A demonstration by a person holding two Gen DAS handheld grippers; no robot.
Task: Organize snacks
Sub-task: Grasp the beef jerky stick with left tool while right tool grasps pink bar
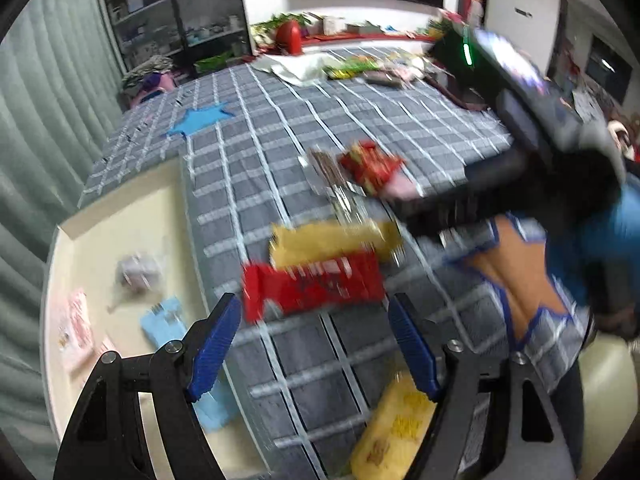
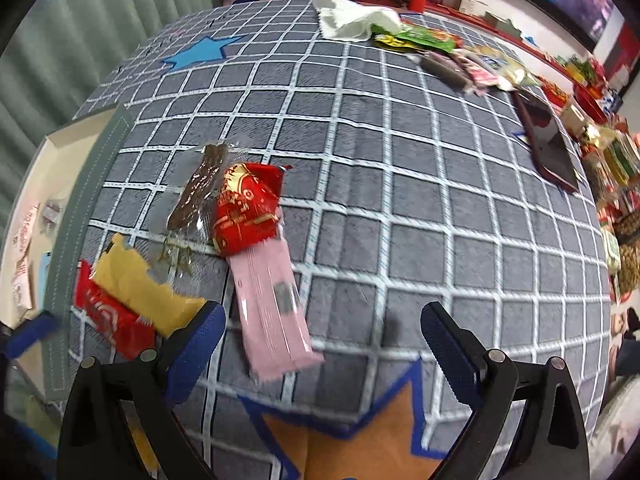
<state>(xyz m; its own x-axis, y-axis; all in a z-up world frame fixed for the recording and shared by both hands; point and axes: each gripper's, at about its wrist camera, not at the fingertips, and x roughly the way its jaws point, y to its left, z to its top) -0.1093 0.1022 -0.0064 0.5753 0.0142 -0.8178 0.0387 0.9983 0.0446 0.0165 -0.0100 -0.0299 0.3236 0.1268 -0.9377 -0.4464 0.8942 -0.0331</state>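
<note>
Snack packets lie in a cluster on a grey checked cloth [image 2: 400, 160]: a long red wrapper [image 1: 312, 286], a yellow packet [image 1: 332, 238], a small red packet [image 2: 244, 210], a clear-wrapped brown bar [image 2: 200, 188] and a pink sachet [image 2: 272, 300]. My left gripper [image 1: 314, 344] is open just in front of the long red wrapper. My right gripper [image 2: 320, 348] is open above the pink sachet's near end. A cream box [image 1: 120, 240] at the left holds a light blue packet [image 1: 164, 324] and other small packets. Another yellow packet [image 1: 396, 428] lies close below my left gripper.
More snacks [image 2: 460, 52] and a white cloth [image 2: 352, 20] lie at the far side of the cloth. A dark red phone-like slab [image 2: 552, 144] lies at the right. Curtains hang at the left. The right gripper's body [image 1: 520, 120] crosses the left wrist view.
</note>
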